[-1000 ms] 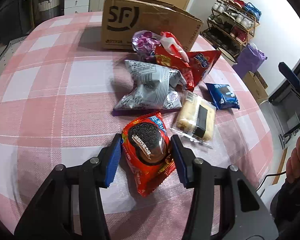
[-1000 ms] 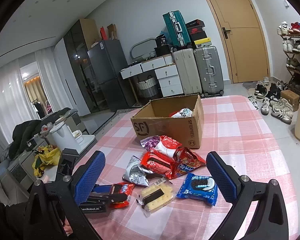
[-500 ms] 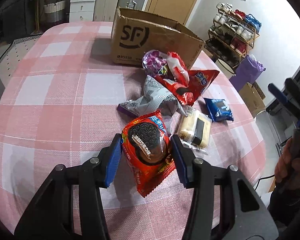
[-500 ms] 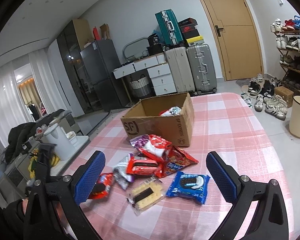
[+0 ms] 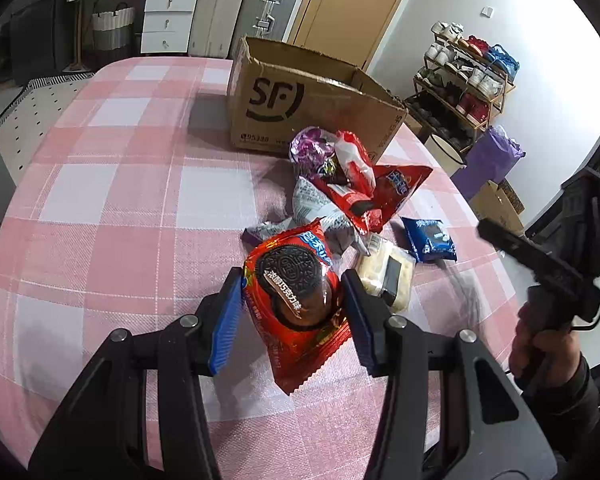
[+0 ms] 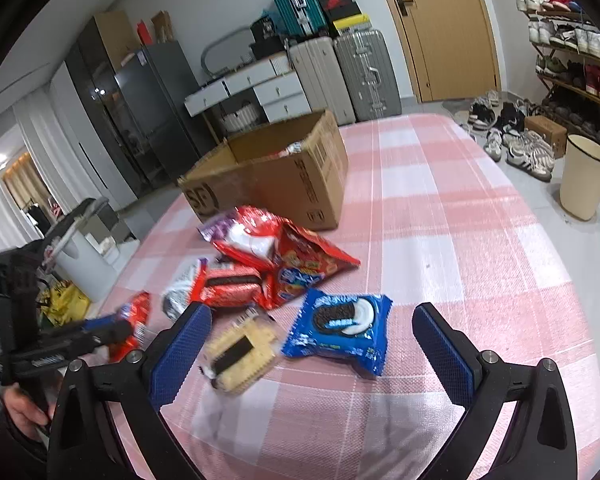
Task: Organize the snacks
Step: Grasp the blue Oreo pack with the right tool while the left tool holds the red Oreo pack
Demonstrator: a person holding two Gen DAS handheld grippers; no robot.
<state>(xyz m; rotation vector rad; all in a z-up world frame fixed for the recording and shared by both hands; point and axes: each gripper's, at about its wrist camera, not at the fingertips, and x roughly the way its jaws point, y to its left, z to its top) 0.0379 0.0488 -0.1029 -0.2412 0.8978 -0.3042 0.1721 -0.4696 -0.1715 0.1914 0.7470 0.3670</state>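
— What's my left claw [image 5: 292, 308] got?
— Its pads pinch the red cookie pack [image 5: 296, 300], lifted off the table [image 5: 112, 208].
— And my right claw [image 6: 312, 344]?
— Wide open, empty; blue cookie pack [image 6: 340, 330] between its fingers, box [image 6: 276, 176] at eleven o'clock.

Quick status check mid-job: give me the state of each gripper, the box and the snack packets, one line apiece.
Left gripper: shut on the red chocolate-cookie packet, held off the table.
Right gripper: open, empty, above the table.
Brown cardboard SF box: open-topped, some packets already inside.
Blue cookie packet: flat on the pink checked tablecloth, sealed.
Clear-wrapped cream biscuit sandwich: lying flat beside it.
Red and silver packet pile: heaped before the box.
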